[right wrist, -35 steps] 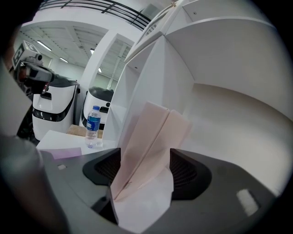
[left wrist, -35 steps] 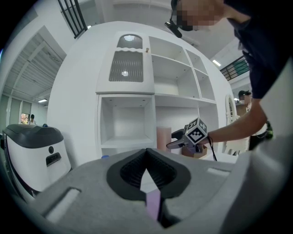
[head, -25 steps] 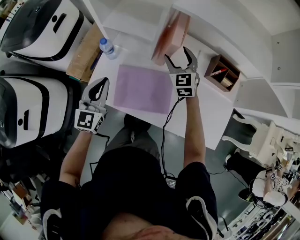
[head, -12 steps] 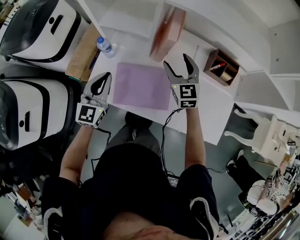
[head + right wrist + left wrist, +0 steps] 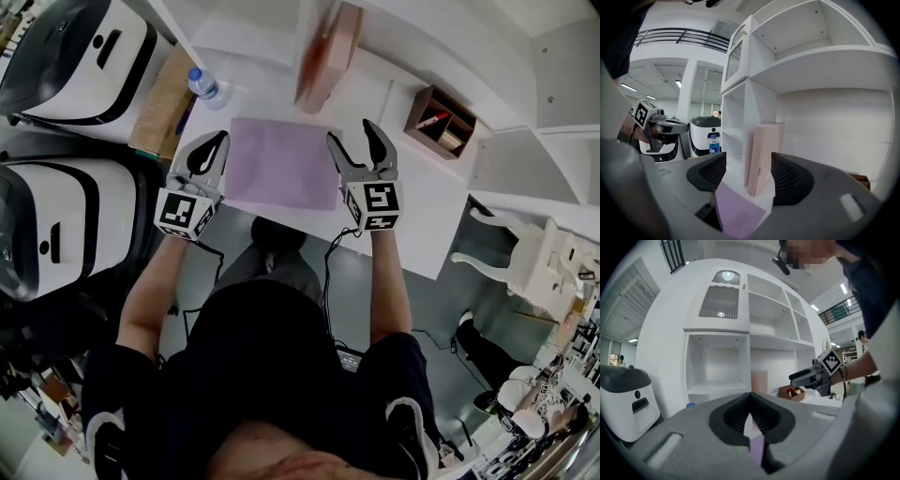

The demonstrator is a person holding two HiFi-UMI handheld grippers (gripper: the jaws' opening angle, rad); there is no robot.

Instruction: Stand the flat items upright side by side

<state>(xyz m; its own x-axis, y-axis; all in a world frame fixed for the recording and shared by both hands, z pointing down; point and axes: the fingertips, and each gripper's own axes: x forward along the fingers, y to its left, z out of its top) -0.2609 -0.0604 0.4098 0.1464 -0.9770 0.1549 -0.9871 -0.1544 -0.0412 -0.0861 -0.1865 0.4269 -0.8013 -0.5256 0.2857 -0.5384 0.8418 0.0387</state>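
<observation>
The pink box (image 5: 330, 54) already stands upright; the purple folder (image 5: 281, 176) lies flat on the desk (image 5: 412, 220), unraised; left gripper (image 5: 217, 141) closed, empty; right gripper (image 5: 352, 137) wide, jaws closing on nothing.

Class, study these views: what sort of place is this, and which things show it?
Probably a large indoor lab or test hall, staged like a study corner: a white shelf unit over a white table, bulky white machines beside it, and an upper balcony railing.

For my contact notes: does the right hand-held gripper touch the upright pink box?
Apart. In the head view, bare white desk shows between the right hand-held gripper and the pink box; its jaws are closing with nothing between them.
</observation>
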